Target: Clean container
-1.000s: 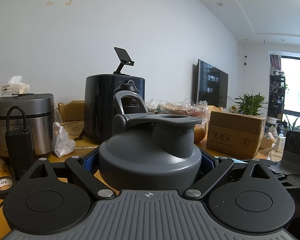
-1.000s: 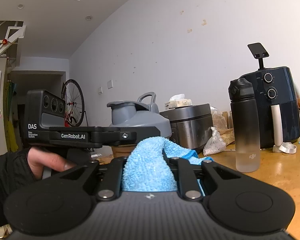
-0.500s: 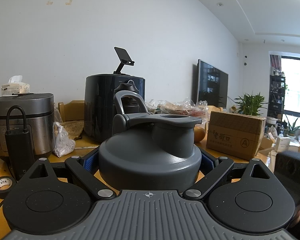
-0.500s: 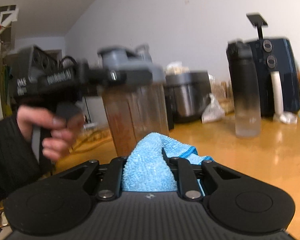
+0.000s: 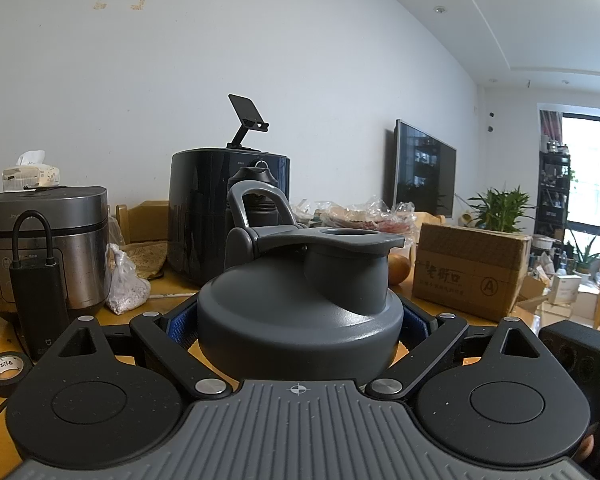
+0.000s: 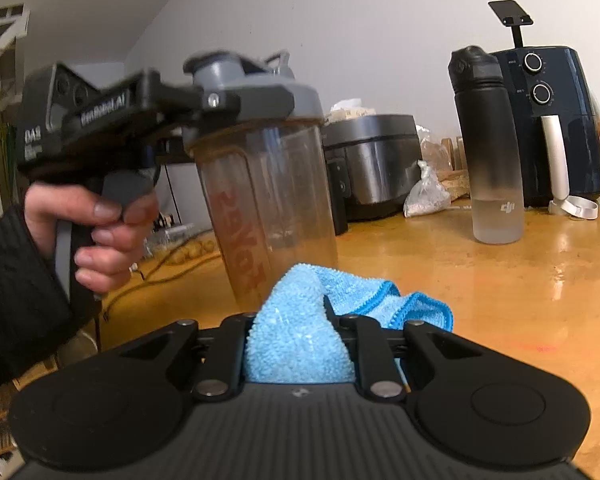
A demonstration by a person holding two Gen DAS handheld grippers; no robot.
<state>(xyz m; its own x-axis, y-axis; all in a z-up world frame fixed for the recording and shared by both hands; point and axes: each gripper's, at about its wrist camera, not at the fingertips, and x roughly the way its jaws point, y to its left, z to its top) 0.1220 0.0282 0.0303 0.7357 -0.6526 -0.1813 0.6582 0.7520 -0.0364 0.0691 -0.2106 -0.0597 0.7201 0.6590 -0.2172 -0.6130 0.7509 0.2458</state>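
Shaker [image 6: 268,200] upright – left tool [image 6: 236,100] level, clamped on lid; right tool [image 6: 296,344] low, pinching blue cloth [image 6: 300,344].

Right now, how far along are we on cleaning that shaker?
Done: both grips are set. The left gripper is clamped on the shaker bottle at its grey lid, and the right gripper is shut on the blue cloth. In hand: the cloth sits low, in front of the bottle's base. Left: wiping; brownish film shows on the clear wall, and contact isn't visible.
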